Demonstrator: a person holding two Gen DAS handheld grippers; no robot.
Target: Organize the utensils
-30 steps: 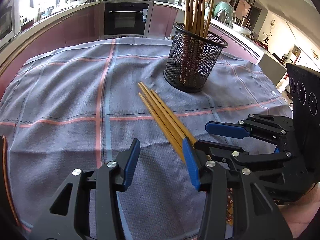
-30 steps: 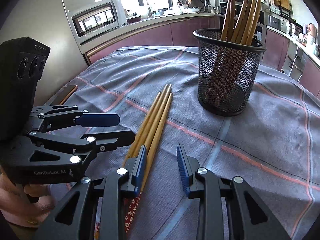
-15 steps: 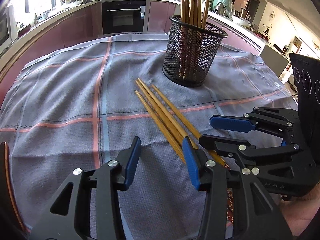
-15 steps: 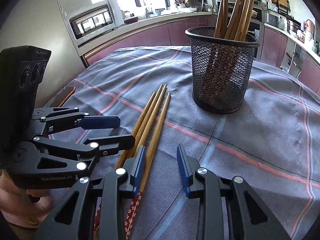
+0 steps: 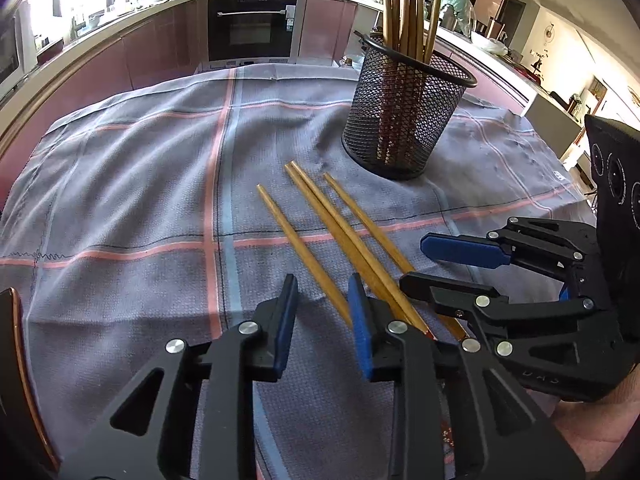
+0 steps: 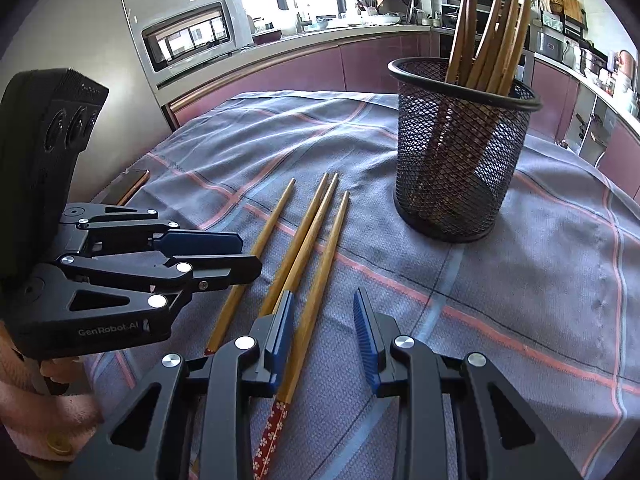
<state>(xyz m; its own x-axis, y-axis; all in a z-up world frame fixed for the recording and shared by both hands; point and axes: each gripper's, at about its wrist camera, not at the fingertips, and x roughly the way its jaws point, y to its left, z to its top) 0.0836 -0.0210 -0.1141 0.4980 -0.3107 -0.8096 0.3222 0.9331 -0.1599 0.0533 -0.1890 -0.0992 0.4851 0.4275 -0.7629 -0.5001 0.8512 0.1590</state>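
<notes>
With four loose chopsticks [image 6: 308,240] flat on the plaid cloth [image 5: 120,200] just in front of the mesh cup [image 6: 456,152], both tools hover low at their butt ends, neither grasping anything. The right gripper [image 6: 324,320] is released, jaws apart, the rightmost stick's shaft lying between them; the left gripper [image 5: 320,312] is also spread wide, empty, beside the leftmost stick. Probably best to close on one stick only, near the patterned end, lift level, then tip upright for the cup. Long axes run fanned from the grippers toward the cup, tapered tips pointing at it, decorated red ends nearest the person
</notes>
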